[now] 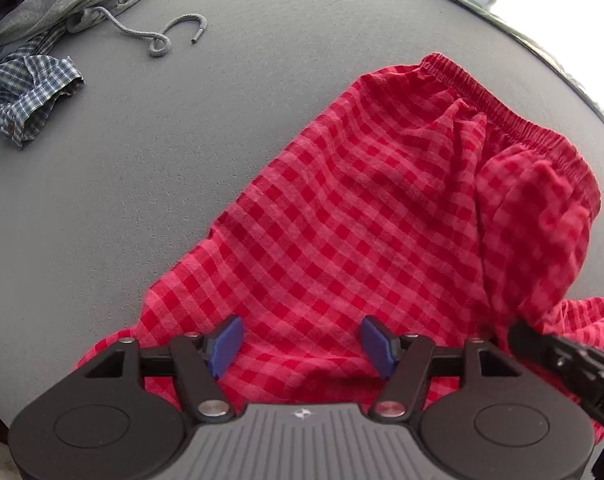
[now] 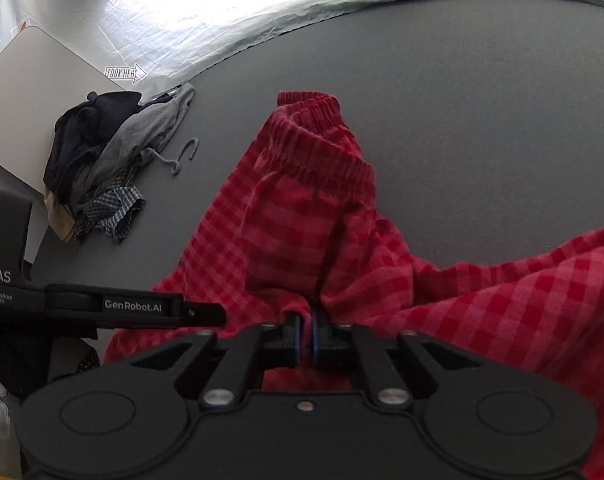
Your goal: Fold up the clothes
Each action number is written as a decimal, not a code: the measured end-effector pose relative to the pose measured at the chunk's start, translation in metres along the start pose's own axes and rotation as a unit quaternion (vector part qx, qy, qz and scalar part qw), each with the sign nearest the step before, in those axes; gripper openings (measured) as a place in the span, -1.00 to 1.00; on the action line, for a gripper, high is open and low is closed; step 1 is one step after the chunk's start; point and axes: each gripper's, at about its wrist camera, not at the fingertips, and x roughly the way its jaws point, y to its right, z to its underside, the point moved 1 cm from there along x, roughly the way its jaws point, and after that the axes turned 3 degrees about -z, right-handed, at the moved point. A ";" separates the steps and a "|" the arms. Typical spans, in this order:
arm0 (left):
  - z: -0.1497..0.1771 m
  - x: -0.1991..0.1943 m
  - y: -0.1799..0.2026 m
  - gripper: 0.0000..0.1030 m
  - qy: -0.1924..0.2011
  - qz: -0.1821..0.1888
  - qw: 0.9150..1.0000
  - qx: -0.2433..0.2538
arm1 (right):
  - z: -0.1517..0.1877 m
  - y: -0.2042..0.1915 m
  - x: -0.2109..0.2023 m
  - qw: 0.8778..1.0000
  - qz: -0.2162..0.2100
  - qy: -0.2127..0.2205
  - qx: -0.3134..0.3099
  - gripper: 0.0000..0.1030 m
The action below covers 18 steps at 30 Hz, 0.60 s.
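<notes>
The red checked shorts (image 1: 362, 216) lie on the grey table (image 1: 182, 160), pinched in the right gripper (image 2: 307, 340), beside the left gripper (image 1: 302, 344), jaws apart, marked "GenRobot.AI" and "DAS", near a clothes pile (image 2: 102, 160).

One red checked garment (image 1: 362, 216); one pile (image 2: 98, 164) of other clothes; two grippers, left (image 1: 302, 344), right (image 2: 307, 340); one table (image 1: 182, 160).

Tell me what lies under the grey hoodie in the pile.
Under the grey hoodie show a blue plaid garment, a tan cloth and dark navy clothing; anything deeper is covered.
</notes>
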 end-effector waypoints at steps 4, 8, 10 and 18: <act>-0.001 0.002 0.000 0.41 0.002 0.004 1.000 0.001 | -0.007 0.008 -0.015 0.999 -0.008 0.037 0.019 -0.60; 0.000 0.005 0.008 0.54 0.003 -0.004 1.000 0.014 | -0.016 0.020 -0.036 0.995 -0.012 0.086 0.045 -0.39; 0.000 0.007 0.014 0.62 0.002 -0.012 1.000 0.026 | -0.018 0.029 -0.046 0.991 -0.025 0.110 0.070 -0.36; -0.008 0.015 0.025 0.73 -0.006 -0.027 0.998 0.052 | -0.025 0.077 -0.070 0.961 -0.044 0.194 0.191 -0.28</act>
